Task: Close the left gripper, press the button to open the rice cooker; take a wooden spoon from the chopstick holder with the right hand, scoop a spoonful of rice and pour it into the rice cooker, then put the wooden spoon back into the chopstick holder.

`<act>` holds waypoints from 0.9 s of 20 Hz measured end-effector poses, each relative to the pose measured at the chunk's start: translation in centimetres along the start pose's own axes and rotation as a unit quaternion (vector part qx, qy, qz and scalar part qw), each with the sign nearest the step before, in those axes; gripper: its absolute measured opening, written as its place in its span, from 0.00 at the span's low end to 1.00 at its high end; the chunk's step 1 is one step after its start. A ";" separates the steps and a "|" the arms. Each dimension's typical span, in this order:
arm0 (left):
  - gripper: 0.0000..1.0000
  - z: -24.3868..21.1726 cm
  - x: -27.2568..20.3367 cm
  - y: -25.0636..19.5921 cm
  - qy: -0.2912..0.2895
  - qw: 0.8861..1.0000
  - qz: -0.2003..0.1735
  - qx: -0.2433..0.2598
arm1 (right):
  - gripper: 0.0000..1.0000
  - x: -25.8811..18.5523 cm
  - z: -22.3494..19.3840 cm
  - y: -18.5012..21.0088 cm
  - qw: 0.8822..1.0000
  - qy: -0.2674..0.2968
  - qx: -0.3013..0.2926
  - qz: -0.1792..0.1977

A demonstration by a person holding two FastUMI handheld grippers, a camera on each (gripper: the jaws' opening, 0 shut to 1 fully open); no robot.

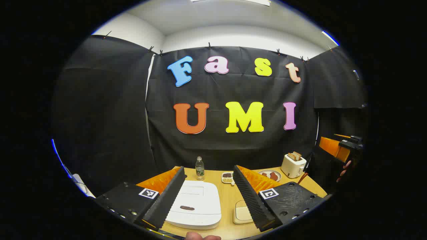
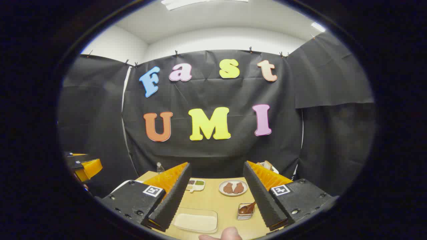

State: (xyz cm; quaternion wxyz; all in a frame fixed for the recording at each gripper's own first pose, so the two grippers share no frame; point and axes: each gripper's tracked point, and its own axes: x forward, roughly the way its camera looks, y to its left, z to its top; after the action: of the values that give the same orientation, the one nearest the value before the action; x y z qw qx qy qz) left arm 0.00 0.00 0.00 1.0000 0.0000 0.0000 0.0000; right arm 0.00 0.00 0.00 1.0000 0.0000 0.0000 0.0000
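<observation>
The white rice cooker (image 1: 195,205) sits with its lid down on the wooden table (image 1: 229,200), a dark button (image 1: 186,208) on its front. My left gripper (image 1: 208,168) hovers open above it, apart from it. A shallow tray of rice (image 2: 196,221) lies just below my right gripper (image 2: 217,164), which is open and holds nothing. To the tray's right stands the small clear chopstick holder (image 2: 245,213) with the wooden spoon (image 2: 247,208) in it. The rice tray (image 1: 243,213) also lies right of the cooker.
A water bottle (image 1: 199,168), a divided dish (image 1: 227,177), a plate of brown food (image 2: 233,187) and a toaster (image 1: 293,165) line the table's back. The other gripper (image 1: 343,146) hangs off the right edge. A thumb (image 2: 227,233) shows at the bottom.
</observation>
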 end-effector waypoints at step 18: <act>0.95 -0.6 -0.3 0.8 0.010 1.000 0.003 0.010 | 1.00 0.7 -1.0 -0.7 1.000 0.012 0.003 0.000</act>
State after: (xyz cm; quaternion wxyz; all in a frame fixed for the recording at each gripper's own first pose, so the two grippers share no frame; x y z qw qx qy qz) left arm -0.32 0.78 -0.61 0.9999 0.0095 0.0098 0.0027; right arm 0.70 -0.71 -1.02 0.9999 0.0030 0.0124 -0.0001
